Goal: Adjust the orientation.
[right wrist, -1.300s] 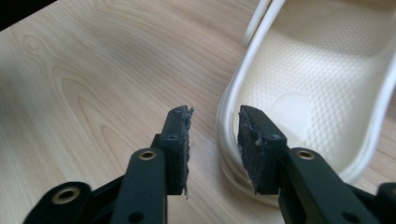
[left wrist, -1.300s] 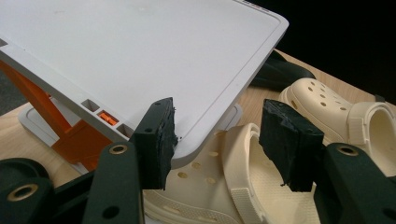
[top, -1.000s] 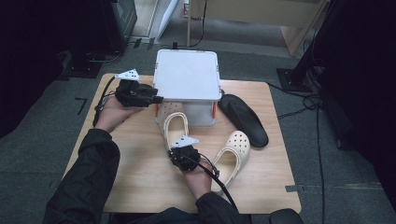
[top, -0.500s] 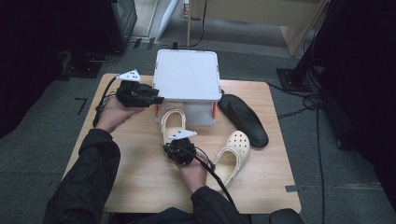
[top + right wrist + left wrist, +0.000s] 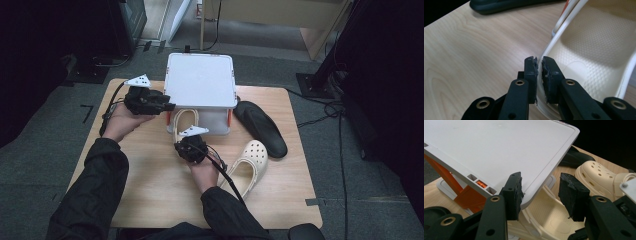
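Right gripper point(image 5: 538, 65) has its fingers pinched on the cream clog's point(image 5: 596, 52) rim to slide it under the raised lid point(image 5: 499, 152) — left gripper's point(image 5: 541, 192) fingers, half-open, prop that lid's corner.

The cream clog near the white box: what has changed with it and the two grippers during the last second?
The right gripper, shut on the rim of the cream clog, has moved with it toward the white box. The left gripper, its jaws just closing, stayed at the box's lid corner without gripping it. The second clog and black shoe stayed put.
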### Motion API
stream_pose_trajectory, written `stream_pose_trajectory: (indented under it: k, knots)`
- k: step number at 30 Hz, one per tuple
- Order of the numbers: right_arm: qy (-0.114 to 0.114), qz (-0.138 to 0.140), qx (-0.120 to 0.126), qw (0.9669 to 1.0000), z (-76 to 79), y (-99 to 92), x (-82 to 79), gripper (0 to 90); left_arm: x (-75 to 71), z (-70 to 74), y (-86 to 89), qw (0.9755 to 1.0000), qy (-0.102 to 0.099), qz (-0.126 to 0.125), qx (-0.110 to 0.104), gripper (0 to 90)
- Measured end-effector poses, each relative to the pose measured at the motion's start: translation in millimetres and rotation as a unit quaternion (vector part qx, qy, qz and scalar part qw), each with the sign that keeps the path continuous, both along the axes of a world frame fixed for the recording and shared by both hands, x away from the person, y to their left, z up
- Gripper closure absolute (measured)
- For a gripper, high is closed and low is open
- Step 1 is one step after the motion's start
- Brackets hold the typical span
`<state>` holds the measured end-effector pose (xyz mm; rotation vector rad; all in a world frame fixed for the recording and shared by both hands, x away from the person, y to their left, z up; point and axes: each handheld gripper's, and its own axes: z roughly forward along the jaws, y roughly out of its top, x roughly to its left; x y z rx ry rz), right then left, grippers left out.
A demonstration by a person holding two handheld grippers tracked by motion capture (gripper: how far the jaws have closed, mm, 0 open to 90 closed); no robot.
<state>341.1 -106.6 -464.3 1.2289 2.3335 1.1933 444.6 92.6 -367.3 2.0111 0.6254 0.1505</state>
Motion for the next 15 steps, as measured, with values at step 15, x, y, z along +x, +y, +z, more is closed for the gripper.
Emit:
stream_pose_trajectory:
  k: [15]
  knots:
    - [-0.002,-0.011,0.017,0.9998,-6.1,3.1,25.0,79.7,-0.1,-0.4,0.1,1.0000,-0.001,0.002,-0.001,54.2]
